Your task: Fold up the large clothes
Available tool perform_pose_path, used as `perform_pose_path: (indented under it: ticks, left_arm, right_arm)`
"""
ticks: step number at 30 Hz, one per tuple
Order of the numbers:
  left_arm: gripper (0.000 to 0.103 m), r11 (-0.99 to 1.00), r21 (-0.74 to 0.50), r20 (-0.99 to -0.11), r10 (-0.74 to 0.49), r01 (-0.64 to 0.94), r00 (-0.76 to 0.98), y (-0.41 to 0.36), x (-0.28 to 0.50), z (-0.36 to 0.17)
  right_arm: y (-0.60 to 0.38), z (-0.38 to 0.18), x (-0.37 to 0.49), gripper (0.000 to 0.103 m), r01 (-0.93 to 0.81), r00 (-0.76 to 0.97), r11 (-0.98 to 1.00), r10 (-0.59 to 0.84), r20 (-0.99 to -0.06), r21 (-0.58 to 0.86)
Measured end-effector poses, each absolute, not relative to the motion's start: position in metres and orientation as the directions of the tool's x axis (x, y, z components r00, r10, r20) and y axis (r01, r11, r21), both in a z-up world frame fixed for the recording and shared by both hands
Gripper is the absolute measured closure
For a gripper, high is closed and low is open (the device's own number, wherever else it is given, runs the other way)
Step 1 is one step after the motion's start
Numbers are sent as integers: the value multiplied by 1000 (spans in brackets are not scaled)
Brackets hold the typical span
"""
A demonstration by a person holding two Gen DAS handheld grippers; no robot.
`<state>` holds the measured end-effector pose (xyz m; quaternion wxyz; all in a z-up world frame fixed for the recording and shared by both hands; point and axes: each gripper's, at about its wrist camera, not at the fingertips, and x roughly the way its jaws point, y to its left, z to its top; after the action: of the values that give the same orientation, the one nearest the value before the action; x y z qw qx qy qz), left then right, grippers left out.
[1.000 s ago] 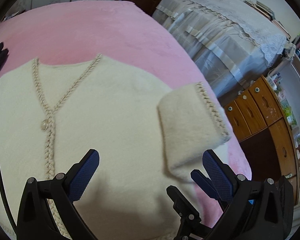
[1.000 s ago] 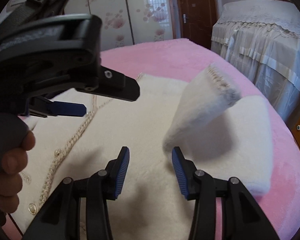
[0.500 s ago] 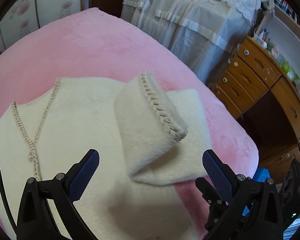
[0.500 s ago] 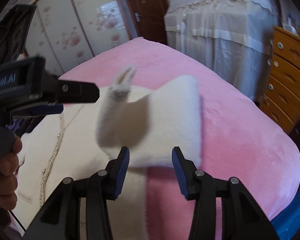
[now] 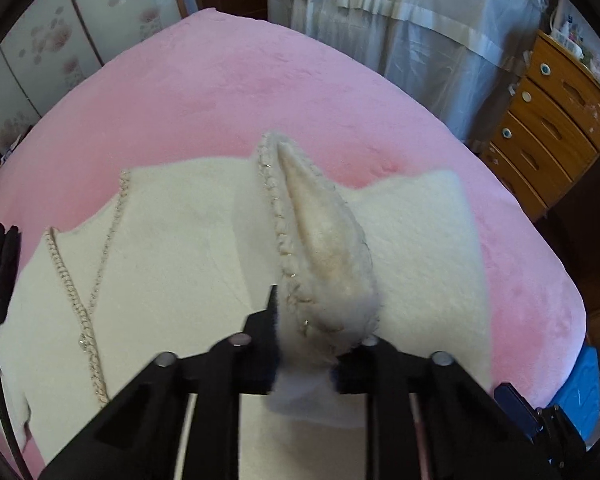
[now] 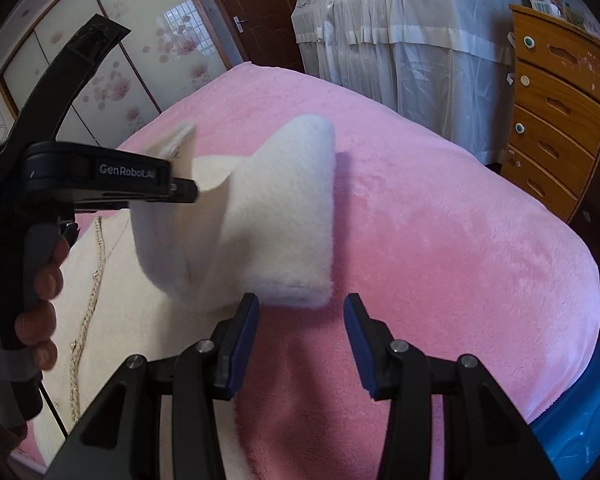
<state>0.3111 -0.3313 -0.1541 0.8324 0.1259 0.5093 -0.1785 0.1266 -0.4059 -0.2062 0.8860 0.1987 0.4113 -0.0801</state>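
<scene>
— What are the left tongs point(image 5: 306, 360) doing?

— They are pinching the cuff point(image 5: 324, 256) of the cream cardigan's sleeve, with the fingers point(image 5: 266, 344) pressing in on the fluffy fabric from both sides. The cuff is standing up on edge between them, its braided trim point(image 5: 278, 220) running along the left rim.

— And the right tongs point(image 6: 302, 340)?

— They are sitting spread apart, gripping nothing. Their blue pads point(image 6: 244, 344) are hovering just in front of the folded edge of the sleeve point(image 6: 284, 216), near it, though whether they are touching it is hard to tell.

— How is the sleeve lying?

— It is arching up off the bed in a loop: one end is rising toward the left tongs point(image 6: 180, 192), and the fold is resting on the pink blanket point(image 6: 440, 248) by the right tongs. A hand point(image 6: 32, 292) is wrapping around the black handle of the left tool.

— Where is the rest of the cardigan?

— The cardigan point(image 5: 160, 260) is lying flat on the pink blanket point(image 5: 228, 92), front up, with its braided neckline point(image 5: 72, 284) running down to the left of the held cuff. It is taking up the near-left part of the bed.

— Anything around the bed?

— A wooden chest of drawers point(image 6: 556, 92) is standing to the right, a white lace-covered piece of furniture point(image 6: 404, 40) is sitting beyond the bed, floral sliding panels point(image 6: 112, 68) are showing at the far left, and something blue point(image 6: 576, 412) is lying below the bed's right corner.
</scene>
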Motion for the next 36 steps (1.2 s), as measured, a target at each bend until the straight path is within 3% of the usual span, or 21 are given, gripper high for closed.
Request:
perform_pose_path:
  ticks: [7,12,19,22,23,26,31,36]
  left_arm:
    - [93,934,-70,-853,-238,351,464,-284,328,-117]
    - [93,942,-178,-773,-313,285,551,-238,337,-67]
    - [93,971,-146,-687,-238,190,687,-174,348,-27]
    - [93,977,-159,-692,-211,140,690,-145,359,-30]
    - [93,979,-163,-698,-205,126,686,-135,363,-33]
    - [93,980,-172,-703,-191,97,685,-113,366,-45]
    - [93,975,-210,-685,-204,79,699,-79,358,-73]
    - [93,978,-206,-748,-171,21,641,-53,348,-132]
  right_arm:
    - [-393,-218,136,58,259,629,920,70,-774,294]
    - [-381,-225,152,58,232,619,921,107,-778,311]
    - [-361,-230,189,58,205,623,946,72,-779,251]
    - [-350,-237,207,61,183,612,957,70,-788,227]
    - [-347,-238,211,77,168,615,961,71,-786,219]
    - [-333,-234,216,88,179,641,976,-17,-768,127]
    - [-329,-227,214,89,187,660,979,-62,-748,84]
    - [-316,-231,213,88,155,628,988,-113,-770,-19]
